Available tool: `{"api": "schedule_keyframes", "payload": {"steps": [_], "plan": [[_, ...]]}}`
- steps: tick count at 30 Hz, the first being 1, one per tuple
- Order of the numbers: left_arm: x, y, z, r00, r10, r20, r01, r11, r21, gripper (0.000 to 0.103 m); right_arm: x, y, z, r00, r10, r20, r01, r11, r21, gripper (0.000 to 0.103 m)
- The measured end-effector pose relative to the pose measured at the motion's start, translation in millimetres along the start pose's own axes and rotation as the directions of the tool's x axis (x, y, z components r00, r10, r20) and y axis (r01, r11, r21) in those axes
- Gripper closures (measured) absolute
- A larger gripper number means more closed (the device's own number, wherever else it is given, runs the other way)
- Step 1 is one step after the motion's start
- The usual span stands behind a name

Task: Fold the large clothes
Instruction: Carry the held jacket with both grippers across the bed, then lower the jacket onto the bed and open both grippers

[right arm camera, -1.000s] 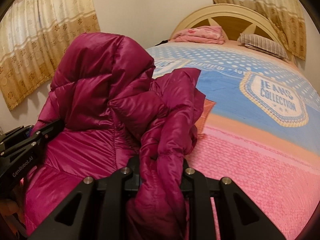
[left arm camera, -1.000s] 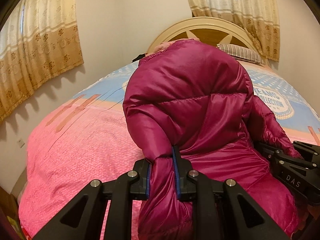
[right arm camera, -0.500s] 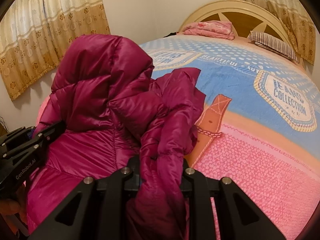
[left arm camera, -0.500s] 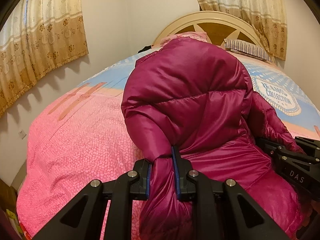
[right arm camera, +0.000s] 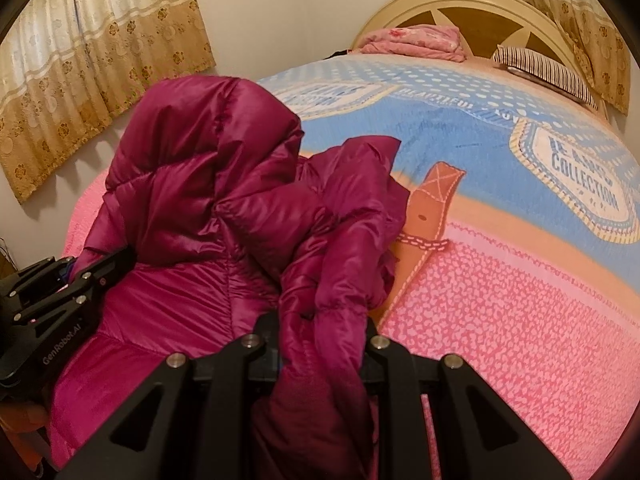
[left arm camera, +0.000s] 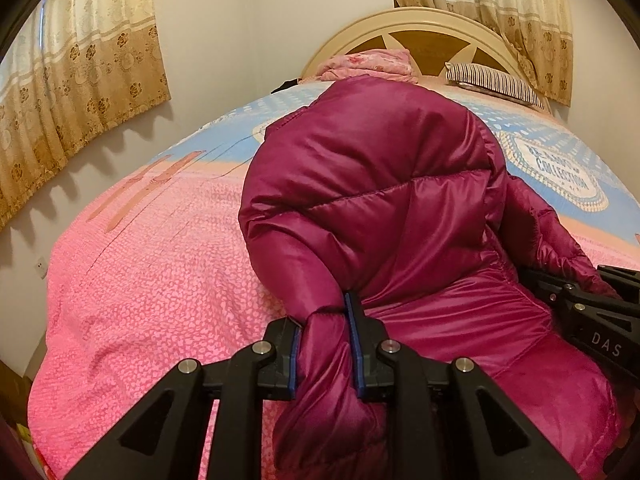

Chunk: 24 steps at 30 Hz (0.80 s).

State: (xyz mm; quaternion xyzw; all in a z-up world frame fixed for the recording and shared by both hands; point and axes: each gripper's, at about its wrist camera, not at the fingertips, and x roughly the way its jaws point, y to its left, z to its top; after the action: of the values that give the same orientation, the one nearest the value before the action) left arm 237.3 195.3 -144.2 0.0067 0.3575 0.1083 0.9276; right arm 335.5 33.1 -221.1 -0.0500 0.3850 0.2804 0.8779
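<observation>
A bed [left arm camera: 132, 264] under a pink-and-blue cover carries the magenta down jacket [left arm camera: 380, 200] near its foot edge. Both grippers tilt downward: the left gripper [left arm camera: 324, 344], jaws opening, and the right gripper [right arm camera: 320, 344] each pinch bunched jacket fabric.

free: pink bedspread [right arm camera: 520, 320] right | blocked: jacket [right arm camera: 208, 200] mound left

Both wrist cameras sit low and close behind their own jaws, angled down across the bed [left arm camera: 132, 280] toward the headboard [left arm camera: 432, 24]. The left view looks from the left side, the right view from the right; both share the magenta jacket [left arm camera: 380, 200], pillow [right arm camera: 544, 72] and curtains [right arm camera: 100, 60].
</observation>
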Motion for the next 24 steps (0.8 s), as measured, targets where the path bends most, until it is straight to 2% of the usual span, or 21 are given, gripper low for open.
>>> {"api": "schedule_keyframes", "payload": {"steps": [16,24], "plan": [[8.5,-5.3,-3.3,1.000,0.005,-0.014,-0.005,1.000,-0.003,0.070,6.5,-0.9,0.1,1.000,-0.002,-0.015,0.002,1.000,0.029,0.079],[12.0,-6.2,-6.2,0.999,0.025,-0.020,-0.025,1.000,-0.006,0.059,9.9,-2.3,-1.0,1.000,-0.008,-0.026,0.009,0.999,0.047,0.072]]}}
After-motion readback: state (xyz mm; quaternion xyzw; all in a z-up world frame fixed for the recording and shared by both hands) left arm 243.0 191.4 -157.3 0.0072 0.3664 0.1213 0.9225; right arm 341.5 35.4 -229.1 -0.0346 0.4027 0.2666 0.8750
